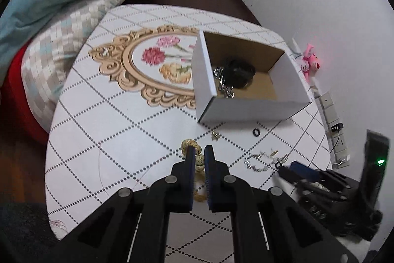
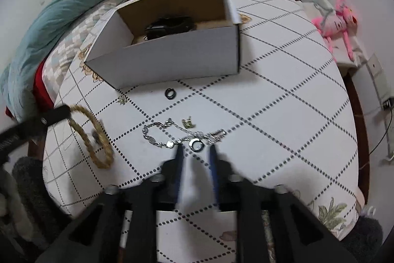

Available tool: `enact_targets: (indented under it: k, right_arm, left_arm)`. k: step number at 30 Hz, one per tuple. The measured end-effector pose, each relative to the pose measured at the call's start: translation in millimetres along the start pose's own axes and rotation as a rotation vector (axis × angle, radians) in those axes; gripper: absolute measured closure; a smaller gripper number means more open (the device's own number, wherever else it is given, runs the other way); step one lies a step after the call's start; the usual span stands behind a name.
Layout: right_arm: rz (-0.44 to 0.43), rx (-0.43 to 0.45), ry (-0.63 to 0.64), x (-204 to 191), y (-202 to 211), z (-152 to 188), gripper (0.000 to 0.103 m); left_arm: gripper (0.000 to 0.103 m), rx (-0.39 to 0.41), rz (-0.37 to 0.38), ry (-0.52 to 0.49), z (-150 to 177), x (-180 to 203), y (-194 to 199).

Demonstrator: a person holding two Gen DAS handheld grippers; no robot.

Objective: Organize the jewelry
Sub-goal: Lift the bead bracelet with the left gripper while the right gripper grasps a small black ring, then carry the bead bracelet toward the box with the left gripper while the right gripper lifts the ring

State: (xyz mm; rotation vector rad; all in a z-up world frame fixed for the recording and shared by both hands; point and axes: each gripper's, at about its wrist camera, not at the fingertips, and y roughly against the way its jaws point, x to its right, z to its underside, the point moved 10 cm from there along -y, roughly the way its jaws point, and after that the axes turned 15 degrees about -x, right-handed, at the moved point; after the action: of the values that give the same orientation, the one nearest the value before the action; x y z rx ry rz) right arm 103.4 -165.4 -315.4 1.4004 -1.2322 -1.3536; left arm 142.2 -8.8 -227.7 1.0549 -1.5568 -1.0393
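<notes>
Collection step: the left gripper [image 1: 200, 152] is pinching the gold rope chain [image 2: 92, 137], near the white box [image 2: 172, 58]; the right gripper [image 2: 195, 150] — jaws spread — is straddling a ring [image 2: 196, 144] on the silver bracelet [image 2: 157, 137] before that box. Next, probably: closing, lifting, carrying boxward.

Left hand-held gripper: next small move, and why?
Probably lift the gold rope chain and carry it toward the white box. The left hand-held gripper looks shut on it, and the open box already holds jewelry. The right hand-held gripper is open by the silver bracelet.
</notes>
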Motion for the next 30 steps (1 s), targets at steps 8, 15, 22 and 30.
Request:
enact_targets:
  k: [8, 15, 22, 30]
  right_arm:
    - [0.095, -0.001, 0.033, -8, -15, -3, 0.069]
    - [0.070, 0.037, 0.009, -2, -8, -5, 0.090]
    - [0.024, 0.097, -0.033, 7, 21, -3, 0.090]
    - [0.034, 0.104, -0.044, 10, 20, -3, 0.090]
  left_arm:
    - [0.103, 0.035, -0.011, -0.025, -6, 3, 14]
    - [0.099, 0.004, 0.063, -0.002, -2, -5, 10]
    - [0.045, -0.135, 0.125, 0.086, 6, -20, -39]
    - [0.068, -0.138, -0.071, 0.019, 2, -18, -65]
